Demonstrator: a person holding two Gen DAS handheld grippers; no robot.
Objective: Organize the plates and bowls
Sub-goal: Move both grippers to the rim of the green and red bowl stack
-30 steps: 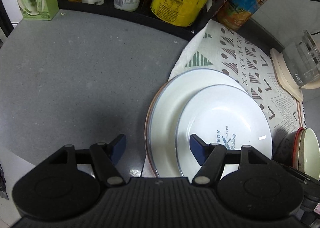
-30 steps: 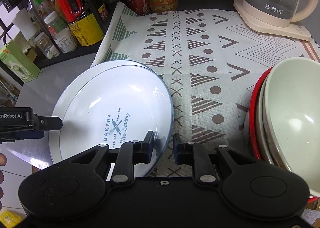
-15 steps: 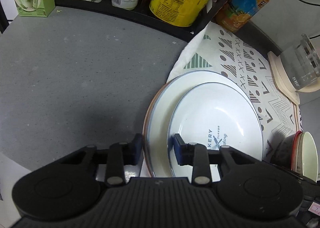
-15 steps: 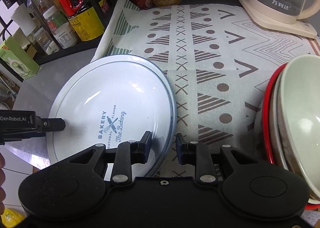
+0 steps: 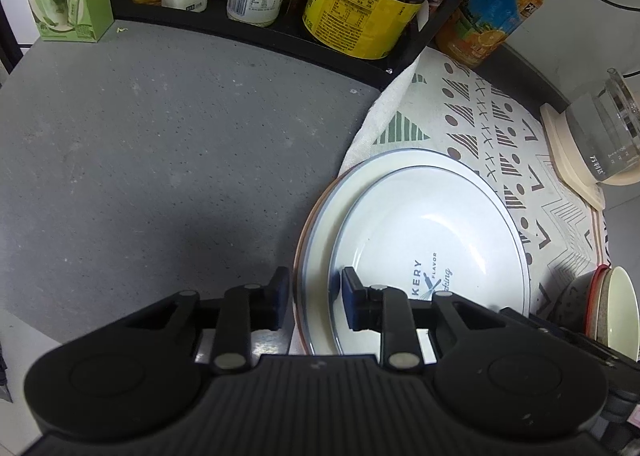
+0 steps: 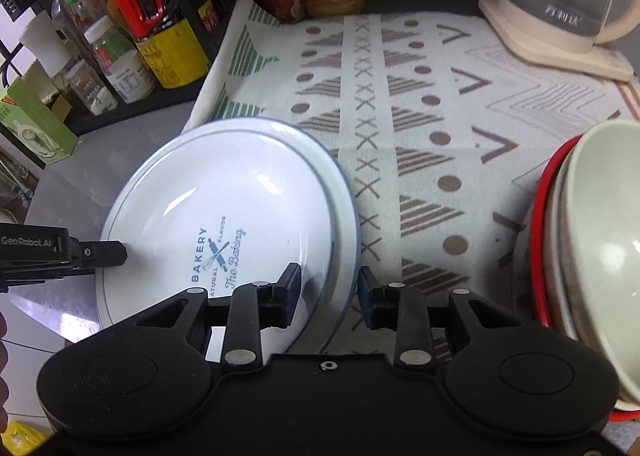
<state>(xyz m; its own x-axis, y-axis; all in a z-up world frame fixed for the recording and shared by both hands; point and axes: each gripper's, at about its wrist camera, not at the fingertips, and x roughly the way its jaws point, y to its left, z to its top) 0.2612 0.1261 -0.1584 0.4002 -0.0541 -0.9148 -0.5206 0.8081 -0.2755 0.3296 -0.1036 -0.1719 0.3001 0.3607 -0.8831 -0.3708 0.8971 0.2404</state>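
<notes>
The left gripper (image 5: 314,296) has gone from wide apart a second ago to closed in on the near-left rim of the plates (image 5: 432,224). One finger now sits outside the lower plate (image 5: 316,232) and the other on the face of the top plate (image 5: 400,192), the one printed "BAKERY", so both rims are pinched between its jaws. That spacing has hardly changed over the last half second, which suggests the grasp is settled. In the right wrist view, this gripper's upper finger lies flat on the top plate's far-left edge. The right gripper (image 6: 328,288) straddles the opposite rim, its left finger over the top plate and its right finger just beyond the lower plate's edge, above the patterned cloth (image 6: 400,96). Its jaws stand slightly wider than half a second ago, so it looks released rather than clamped. A broader crescent of the lower plate (image 6: 340,200) also shows on its side than before. The stack therefore seems to be passing to the left gripper alone, ready to move onto the bare grey table (image 5: 160,156) ahead and to its left. The nested bowls (image 6: 600,240) wait untouched to the right of the right gripper.
</notes>
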